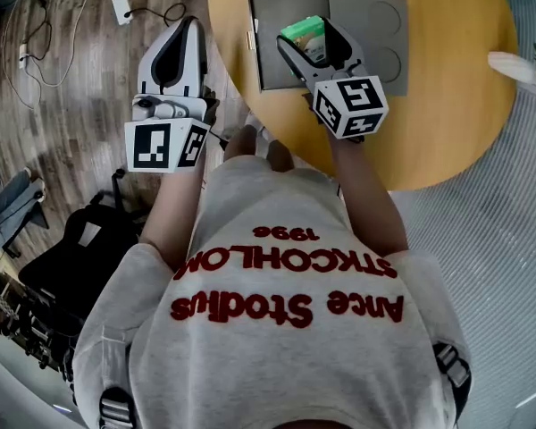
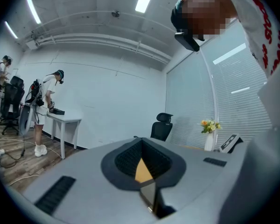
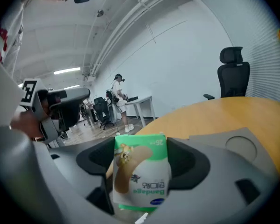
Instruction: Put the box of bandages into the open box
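The green-and-white box of bandages (image 1: 302,30) (image 3: 141,178) is clamped upright between the jaws of my right gripper (image 1: 314,43), which is shut on it. It hangs over the open grey box (image 1: 268,56) at the near left part of the round wooden table (image 1: 447,88). The box's lid (image 1: 375,34) (image 3: 233,143), with two round recesses, lies flipped open to the right. My left gripper (image 1: 186,27) (image 2: 142,171) is held off the table's left edge, above the floor, shut on nothing.
Cables and a white power adapter (image 1: 121,5) lie on the wooden floor at left. A dark bag (image 1: 80,248) sits low left. A vase of flowers (image 1: 527,65) (image 2: 210,134) stands at the table's right edge. People stand at a desk (image 2: 60,120) in the background.
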Tool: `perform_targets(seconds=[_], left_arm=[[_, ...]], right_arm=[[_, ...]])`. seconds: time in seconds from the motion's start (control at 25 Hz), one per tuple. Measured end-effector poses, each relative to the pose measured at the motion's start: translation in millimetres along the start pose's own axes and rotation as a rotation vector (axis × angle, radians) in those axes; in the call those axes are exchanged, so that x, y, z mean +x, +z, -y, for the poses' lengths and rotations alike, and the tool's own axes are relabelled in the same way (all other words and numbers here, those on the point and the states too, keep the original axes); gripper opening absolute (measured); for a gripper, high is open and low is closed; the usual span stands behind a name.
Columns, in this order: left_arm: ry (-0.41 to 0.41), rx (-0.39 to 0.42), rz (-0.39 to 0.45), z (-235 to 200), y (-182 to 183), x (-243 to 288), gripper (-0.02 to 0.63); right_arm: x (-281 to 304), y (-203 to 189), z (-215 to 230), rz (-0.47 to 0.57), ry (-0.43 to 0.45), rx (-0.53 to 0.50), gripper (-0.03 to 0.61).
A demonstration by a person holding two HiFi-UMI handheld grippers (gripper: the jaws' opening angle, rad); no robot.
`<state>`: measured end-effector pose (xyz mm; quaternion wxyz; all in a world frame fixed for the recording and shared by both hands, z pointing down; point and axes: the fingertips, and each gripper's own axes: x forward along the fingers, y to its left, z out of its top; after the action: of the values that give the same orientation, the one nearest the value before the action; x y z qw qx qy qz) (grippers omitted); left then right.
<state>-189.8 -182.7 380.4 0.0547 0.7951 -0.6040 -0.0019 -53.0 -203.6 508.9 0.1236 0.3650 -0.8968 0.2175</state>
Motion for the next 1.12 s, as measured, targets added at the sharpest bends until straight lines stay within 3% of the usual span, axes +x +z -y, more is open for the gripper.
perform_targets(seconds=[0.24,0.44,0.76,0.96,1.12], left_arm=[[0.013,-0.001,-0.020,-6.6,-7.7,-2.9,0.006],[0.020,-0.004,-0.027,-8.4,-11.2,-7.9,0.006],[0.016,-0.008,-0.021,-6.7,-13.8,-19.9,0.006],[0.025,-0.011,-0.007,-13.0,-6.4,-23.9,0.006],[0.026,-0.007,0.012,-17.8,3.2,-27.6,0.006]], right_arm=[[21.4,-31.2,-2.1,-0.097,-0.033,-0.074,0.351],[28.3,-45.7,-10.7,-0.172,-0.042,-0.214,0.351],[30.2,-59.8,-16.4,-0.222,-0.044,-0.256,0.351],[29.0,-46.0,-16.6,-0.183,-0.044,-0.233,0.346],[20.5,-20.9,-20.9,-0.098,-0.072,-0.252,0.148]])
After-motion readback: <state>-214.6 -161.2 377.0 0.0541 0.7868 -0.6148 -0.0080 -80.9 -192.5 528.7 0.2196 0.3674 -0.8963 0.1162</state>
